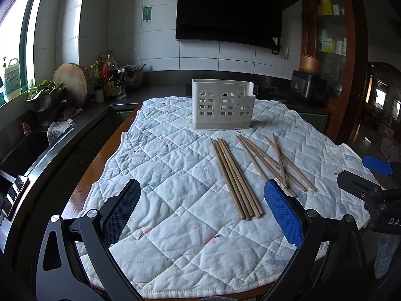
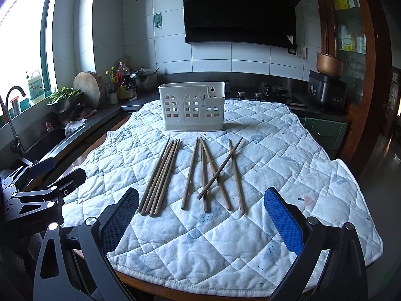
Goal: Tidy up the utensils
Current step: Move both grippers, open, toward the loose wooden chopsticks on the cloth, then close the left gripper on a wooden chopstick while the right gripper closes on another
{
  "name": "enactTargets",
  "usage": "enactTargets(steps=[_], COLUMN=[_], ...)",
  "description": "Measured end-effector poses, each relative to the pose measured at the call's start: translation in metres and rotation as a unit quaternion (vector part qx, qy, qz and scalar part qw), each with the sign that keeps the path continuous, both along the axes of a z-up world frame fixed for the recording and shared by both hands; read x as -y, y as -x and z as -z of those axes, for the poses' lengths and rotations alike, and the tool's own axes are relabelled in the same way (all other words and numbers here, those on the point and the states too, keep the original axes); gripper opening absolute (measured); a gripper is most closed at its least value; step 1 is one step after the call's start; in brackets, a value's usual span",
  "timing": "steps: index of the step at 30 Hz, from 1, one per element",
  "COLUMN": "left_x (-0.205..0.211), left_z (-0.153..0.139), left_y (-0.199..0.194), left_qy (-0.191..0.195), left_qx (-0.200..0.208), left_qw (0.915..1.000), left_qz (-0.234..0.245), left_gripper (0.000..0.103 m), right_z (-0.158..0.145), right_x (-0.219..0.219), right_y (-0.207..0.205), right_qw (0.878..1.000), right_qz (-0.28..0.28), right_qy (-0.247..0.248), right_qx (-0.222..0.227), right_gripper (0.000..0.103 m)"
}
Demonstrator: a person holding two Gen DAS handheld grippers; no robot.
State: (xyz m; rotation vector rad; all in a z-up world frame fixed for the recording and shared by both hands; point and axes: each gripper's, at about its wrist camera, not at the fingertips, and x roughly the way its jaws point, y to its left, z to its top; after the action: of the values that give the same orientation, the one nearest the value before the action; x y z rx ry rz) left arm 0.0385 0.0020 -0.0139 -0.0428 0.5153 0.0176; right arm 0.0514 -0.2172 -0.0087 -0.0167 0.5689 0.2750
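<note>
Bamboo chopsticks lie in two groups on the quilted cloth [image 2: 275, 150] that covers the table, and we have not yet touched any of them. Toward the cloth's left half a tidy bundle [image 2: 160, 178] rests with its sticks side by side and touching, tips aimed at the far edge. Just to the right of it the loose sticks [image 2: 215, 175] are scattered, several crossing one another, well short of the right edge. We judge the neat group was gathered so it can be lifted in one pinch, while the crossed ones will need sorting singly.

Near the far edge stands the white holder [image 2: 191, 109], upright, with arched cut-outs in its front wall. Through those openings we see nothing inside, and no stick pokes above its rim, so it looks empty, though its floor is hidden from us.

Our left gripper [image 1: 203, 210] hovers over the near edge with its blue-padded fingers spread wide and nothing between them; the near ends of the bundle [image 1: 235, 178] fall just inside its right finger. Our right gripper [image 2: 200, 215] is likewise spread wide and empty-handed, poised above the near edge with both groups' ends lying between its fingers. We hold both low and facing the holder, we think, so either can close on a stick end and carry it straight ahead.
</note>
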Motion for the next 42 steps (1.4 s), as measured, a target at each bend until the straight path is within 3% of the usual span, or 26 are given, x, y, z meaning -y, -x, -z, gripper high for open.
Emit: enactTargets(steps=[16,42], left_x=[0.003,0.001], left_z=[0.005,0.034], left_y=[-0.024,-0.066], left_qy=[0.002,0.008], left_qx=[-0.032,-0.132], left_qw=[0.9995,0.9912], left_qz=[0.009,0.012], left_gripper=[0.098,0.098], right_z=[0.01,0.034], right_x=[0.0,-0.007], right_y=[-0.021,-0.057], right_qw=[1.0,0.995], right_qz=[-0.002,0.0], right_qy=[0.012,0.051], right_qx=[-0.024,-0.09], right_gripper=[0.097,0.097])
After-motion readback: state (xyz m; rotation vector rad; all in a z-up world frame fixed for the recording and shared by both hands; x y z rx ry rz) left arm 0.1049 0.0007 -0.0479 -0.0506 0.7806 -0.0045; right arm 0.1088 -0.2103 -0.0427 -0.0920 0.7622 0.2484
